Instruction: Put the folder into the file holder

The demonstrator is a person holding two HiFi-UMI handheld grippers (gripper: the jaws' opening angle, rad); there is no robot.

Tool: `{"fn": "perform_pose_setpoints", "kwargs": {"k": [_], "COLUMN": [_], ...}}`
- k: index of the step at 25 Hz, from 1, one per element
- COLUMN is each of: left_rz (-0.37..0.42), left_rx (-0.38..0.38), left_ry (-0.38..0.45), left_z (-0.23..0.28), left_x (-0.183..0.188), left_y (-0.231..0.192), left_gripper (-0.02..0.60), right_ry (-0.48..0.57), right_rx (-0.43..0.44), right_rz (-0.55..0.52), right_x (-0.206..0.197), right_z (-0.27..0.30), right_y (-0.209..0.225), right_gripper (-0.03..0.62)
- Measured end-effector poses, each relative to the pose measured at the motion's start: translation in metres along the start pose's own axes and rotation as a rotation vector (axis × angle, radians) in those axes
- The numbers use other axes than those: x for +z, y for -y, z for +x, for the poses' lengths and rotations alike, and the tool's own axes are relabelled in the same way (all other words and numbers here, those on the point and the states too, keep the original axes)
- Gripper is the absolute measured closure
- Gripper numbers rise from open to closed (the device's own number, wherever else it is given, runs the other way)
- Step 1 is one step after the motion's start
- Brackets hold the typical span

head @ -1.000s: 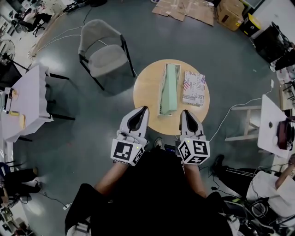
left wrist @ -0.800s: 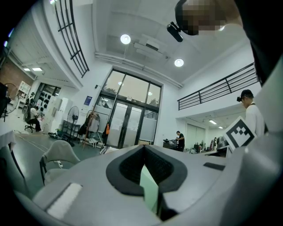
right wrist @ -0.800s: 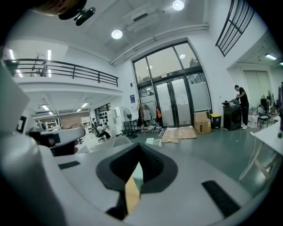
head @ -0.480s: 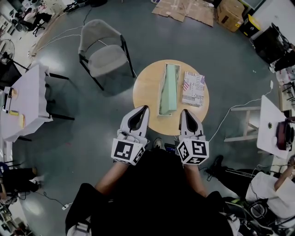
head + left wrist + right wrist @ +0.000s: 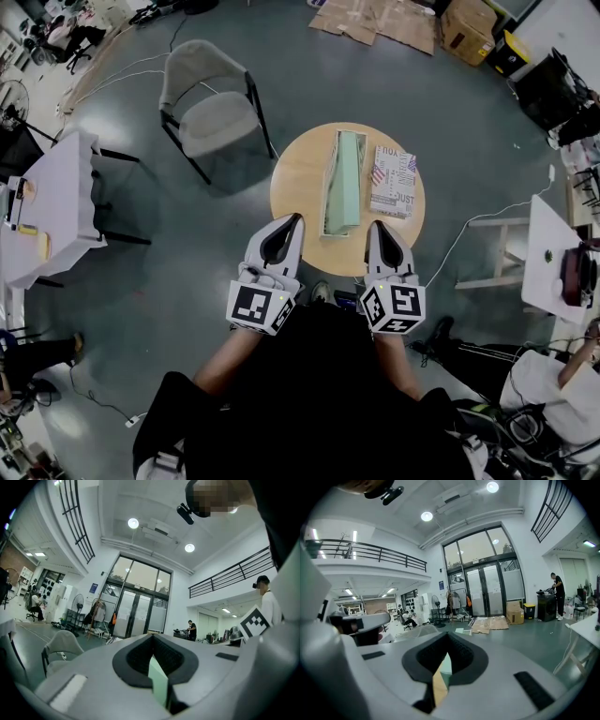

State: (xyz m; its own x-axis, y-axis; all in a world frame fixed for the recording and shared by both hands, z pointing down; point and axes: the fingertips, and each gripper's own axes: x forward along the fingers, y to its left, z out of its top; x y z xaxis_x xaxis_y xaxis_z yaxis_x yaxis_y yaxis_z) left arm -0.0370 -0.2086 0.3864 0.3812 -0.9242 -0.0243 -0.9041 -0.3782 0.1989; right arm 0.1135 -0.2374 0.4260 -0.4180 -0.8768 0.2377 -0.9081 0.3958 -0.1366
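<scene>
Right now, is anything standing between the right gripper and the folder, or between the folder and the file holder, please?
Nothing visible does. Only bare table separates the shut right gripper from the printed folder, and the green file holder sits just beside it.

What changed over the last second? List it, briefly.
Nothing visibly changed. The left gripper and right gripper stay shut and empty at the near edge of the round table. The long green item and the printed item lie untouched on it.
</scene>
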Motion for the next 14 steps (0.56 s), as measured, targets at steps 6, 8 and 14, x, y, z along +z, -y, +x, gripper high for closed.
{"fn": "perform_pose_setpoints", "kwargs": {"k": [6,8,14], "left_rz": [-0.004,-0.005,-0.005], "left_rx": [-0.001,-0.002,-0.004], "left_ry": [0.001,0.003,0.001], "left_z": [0.0018,0.0025,0.0054], "left_x": [0.0021,0.0026,0.0016], "left_y": [-0.0029,-0.0026,-0.0037], "left_gripper": [0.578,0.578,0.578], "right_ry": [0.007,0.011,0.028], "right_rx": [0.005,0.003,0.002], "right_rz": [0.002,0.007,0.007], "right_x": [0.0022,0.0029,0.0056], "right_z": [0.0031,0.0029,0.0047], "right_y": [-0.0024,-0.002,-0.0017], "right_gripper": [0.6,0.6,0.6]}}
